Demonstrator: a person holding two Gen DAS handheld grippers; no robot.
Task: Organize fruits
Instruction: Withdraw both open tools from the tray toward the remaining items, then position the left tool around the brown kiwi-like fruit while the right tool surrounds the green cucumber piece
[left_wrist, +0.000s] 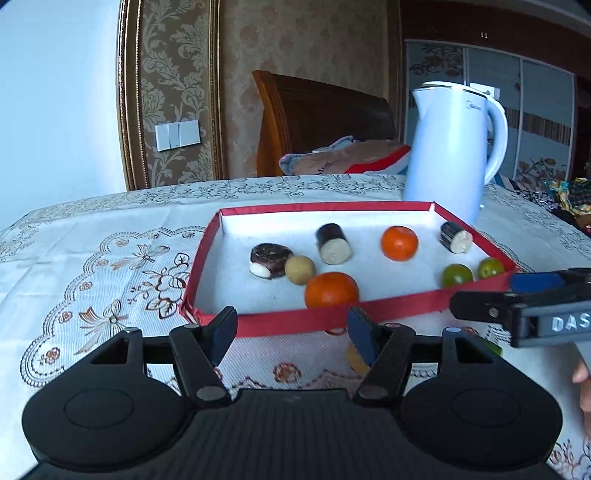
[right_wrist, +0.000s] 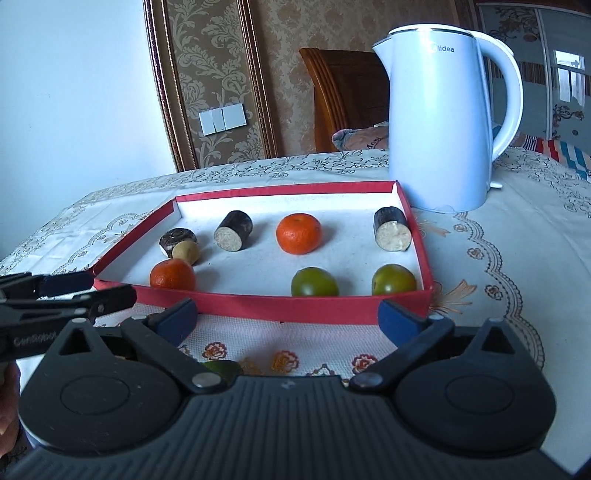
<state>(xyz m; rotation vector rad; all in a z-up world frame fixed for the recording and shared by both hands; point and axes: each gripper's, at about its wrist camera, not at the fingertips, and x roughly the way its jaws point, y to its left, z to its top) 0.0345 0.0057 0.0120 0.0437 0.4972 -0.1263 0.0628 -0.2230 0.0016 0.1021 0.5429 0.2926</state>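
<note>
Left wrist view: left gripper (left_wrist: 291, 334) spread wide, grasping nothing, hovering over the tablecloth (left_wrist: 92, 266) just short of the near wall of the red tray (left_wrist: 280, 323). Inside the tray: one orange (left_wrist: 331, 290) against the near wall, a second orange (left_wrist: 399, 243) toward the far side, two sugarcane pieces (left_wrist: 333, 243) (left_wrist: 455, 237) along the far side, a dark chestnut-like piece (left_wrist: 269, 260) touching a small tan fruit (left_wrist: 299, 270) near the left wall, two green fruits (left_wrist: 457, 275) (left_wrist: 490, 268) at the near right corner. A yellowish fruit (left_wrist: 356, 359) on the cloth, partly hidden behind the right finger. Right gripper (left_wrist: 491, 295) entering from the right edge, its state unclear here. White kettle (left_wrist: 452, 151) beyond the tray's far right corner.

Right wrist view: right gripper (right_wrist: 288, 319) released, fingers apart before the near wall (right_wrist: 266, 306). Green fruits (right_wrist: 314, 282) (right_wrist: 393, 280) against that wall. Another green fruit (right_wrist: 221, 369) on the cloth, mostly hidden under the gripper.
</note>
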